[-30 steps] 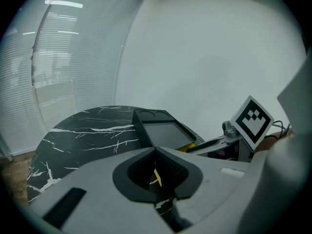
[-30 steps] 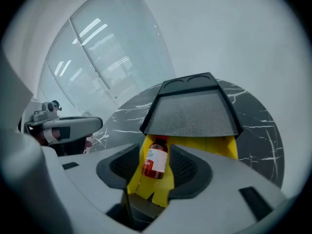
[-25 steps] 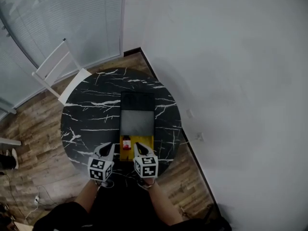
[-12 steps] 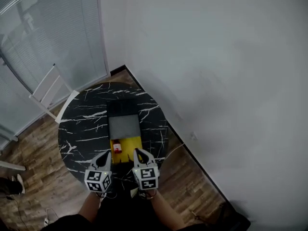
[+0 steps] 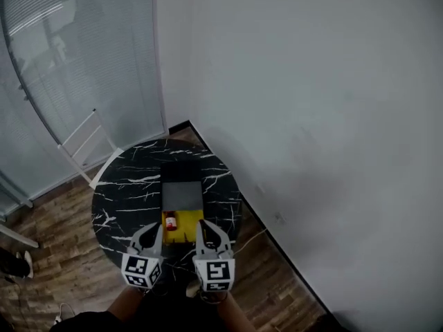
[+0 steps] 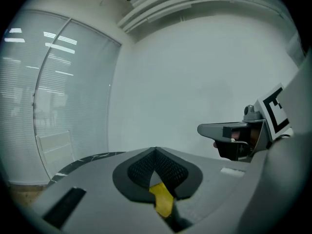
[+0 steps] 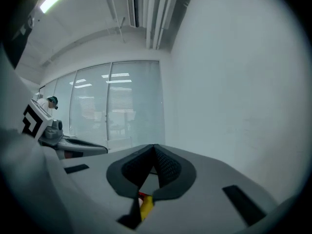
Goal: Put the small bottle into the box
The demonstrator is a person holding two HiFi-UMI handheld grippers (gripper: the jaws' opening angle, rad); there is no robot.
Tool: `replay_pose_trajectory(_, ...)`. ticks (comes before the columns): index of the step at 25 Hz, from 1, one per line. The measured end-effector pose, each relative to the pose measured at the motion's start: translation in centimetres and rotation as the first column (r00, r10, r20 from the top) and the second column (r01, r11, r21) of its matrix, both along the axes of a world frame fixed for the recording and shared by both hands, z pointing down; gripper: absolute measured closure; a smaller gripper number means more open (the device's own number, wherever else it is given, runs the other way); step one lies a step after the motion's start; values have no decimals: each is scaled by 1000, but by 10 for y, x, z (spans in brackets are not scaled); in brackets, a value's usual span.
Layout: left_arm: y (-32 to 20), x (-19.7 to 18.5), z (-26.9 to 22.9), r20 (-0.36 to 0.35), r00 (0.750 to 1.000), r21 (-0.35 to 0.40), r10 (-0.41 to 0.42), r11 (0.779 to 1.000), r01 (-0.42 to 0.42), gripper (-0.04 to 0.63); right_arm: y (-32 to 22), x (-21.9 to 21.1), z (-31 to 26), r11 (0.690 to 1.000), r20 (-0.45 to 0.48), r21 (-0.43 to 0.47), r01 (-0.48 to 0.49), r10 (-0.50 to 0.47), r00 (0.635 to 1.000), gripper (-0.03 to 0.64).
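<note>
Looks past the placing, with the small bottle (image 5: 170,222) lying in the yellow box (image 5: 188,231) on the marble surface (image 5: 124,192) and left gripper (image 6: 155,152) and right gripper (image 7: 155,150) empty, jaws pressed together — calls only for backing clear.

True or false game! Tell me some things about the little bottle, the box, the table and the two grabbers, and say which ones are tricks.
1. The small red bottle sits inside the yellow-lined box. True.
2. The round black marble table stands on carpet. False: it stands on a wooden floor.
3. The left gripper has its jaws together. True.
4. The right gripper holds the bottle. False: it is shut on nothing.
5. The box is closed. False: it is open, its yellow inside showing.
6. A white chair stands beside the table. True.
</note>
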State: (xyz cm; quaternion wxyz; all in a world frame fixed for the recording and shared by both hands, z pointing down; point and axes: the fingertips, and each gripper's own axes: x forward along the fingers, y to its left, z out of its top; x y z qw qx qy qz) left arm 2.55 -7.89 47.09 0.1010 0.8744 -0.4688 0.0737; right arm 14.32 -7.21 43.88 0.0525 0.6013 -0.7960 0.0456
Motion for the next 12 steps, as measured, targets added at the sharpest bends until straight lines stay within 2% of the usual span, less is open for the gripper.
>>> replay_pose_trajectory(6, 19, 6, -42, -22, 1000, 122, -9, 992, 12, 598, 21, 1, -36, 996, -32, 90, 14, -11, 999, 623)
replay_pose_trajectory(12, 32, 10, -54, -37, 999, 153, -1, 988, 6, 598, 34, 3, -44, 993, -45, 119, 17, -12, 999, 623)
